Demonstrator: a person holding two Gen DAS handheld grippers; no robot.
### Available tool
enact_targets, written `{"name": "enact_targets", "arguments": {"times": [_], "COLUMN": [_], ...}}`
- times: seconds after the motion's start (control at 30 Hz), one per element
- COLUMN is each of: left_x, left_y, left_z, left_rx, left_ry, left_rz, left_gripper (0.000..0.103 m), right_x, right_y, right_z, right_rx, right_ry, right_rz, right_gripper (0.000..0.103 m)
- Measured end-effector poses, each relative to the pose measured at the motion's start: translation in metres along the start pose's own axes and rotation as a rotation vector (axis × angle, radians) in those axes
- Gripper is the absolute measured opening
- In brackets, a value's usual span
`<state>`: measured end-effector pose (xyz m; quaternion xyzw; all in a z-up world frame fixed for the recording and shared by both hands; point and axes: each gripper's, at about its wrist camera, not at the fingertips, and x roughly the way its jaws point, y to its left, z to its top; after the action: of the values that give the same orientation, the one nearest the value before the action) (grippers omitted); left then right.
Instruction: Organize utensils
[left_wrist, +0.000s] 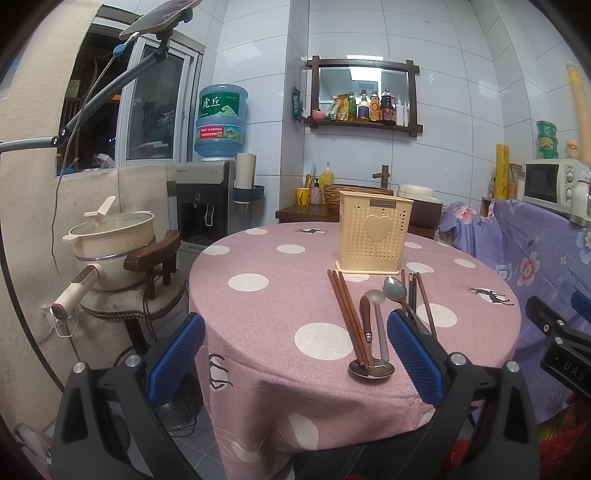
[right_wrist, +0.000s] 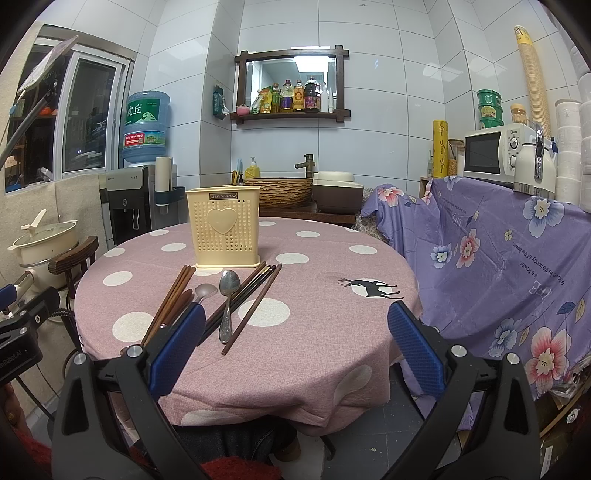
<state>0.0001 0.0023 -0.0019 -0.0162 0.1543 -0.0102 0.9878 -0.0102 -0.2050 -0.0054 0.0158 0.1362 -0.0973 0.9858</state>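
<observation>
A cream perforated utensil holder (left_wrist: 375, 236) (right_wrist: 223, 232) stands upright on the round pink polka-dot table (left_wrist: 266, 306) (right_wrist: 325, 325). In front of it lie brown chopsticks (left_wrist: 349, 317) (right_wrist: 170, 299), a wooden-handled spoon (left_wrist: 369, 365), a pale spoon (left_wrist: 378, 314) (right_wrist: 205, 291), a metal spoon (left_wrist: 395, 290) (right_wrist: 228, 291), dark chopsticks (left_wrist: 412, 295) (right_wrist: 243, 295) and one more brown chopstick (right_wrist: 253, 308). My left gripper (left_wrist: 295, 358) is open and empty, held off the table's near left edge. My right gripper (right_wrist: 295, 350) is open and empty, above the near right part of the table.
A chair (left_wrist: 155, 266) with a cream pot (left_wrist: 110, 240) stands left of the table. A water dispenser (left_wrist: 207, 199) is behind it. A purple flowered cloth (right_wrist: 517, 258) covers furniture on the right, with a microwave (right_wrist: 495, 153) on top. A wooden stand with a basin (right_wrist: 280, 190) is behind the table.
</observation>
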Motion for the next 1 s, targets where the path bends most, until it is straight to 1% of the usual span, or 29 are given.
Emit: {"name": "enact_targets", "arguments": {"times": [0.73,0.9,1.0], "left_x": [0.0,0.0,0.006], "left_y": [0.003,0.009,0.012], "left_z": [-0.002,-0.007,-0.009], "left_rx": [0.0,-0.001,0.001], "left_ry": [0.001,0.01,0.029], "left_rz": [0.003,0.002,-0.004], "left_gripper": [0.098,0.098,0.098], "right_x": [0.003,0.006,0.012], "right_y": [-0.001,0.001,-0.001], "right_z": [-0.001,-0.005,-0.004], "right_rx": [0.001,-0.002,0.0], "right_ry": [0.01,0.022,0.042], "right_rz": [0.003,0.008,0.015], "right_gripper": [0.098,0.098,0.098]}}
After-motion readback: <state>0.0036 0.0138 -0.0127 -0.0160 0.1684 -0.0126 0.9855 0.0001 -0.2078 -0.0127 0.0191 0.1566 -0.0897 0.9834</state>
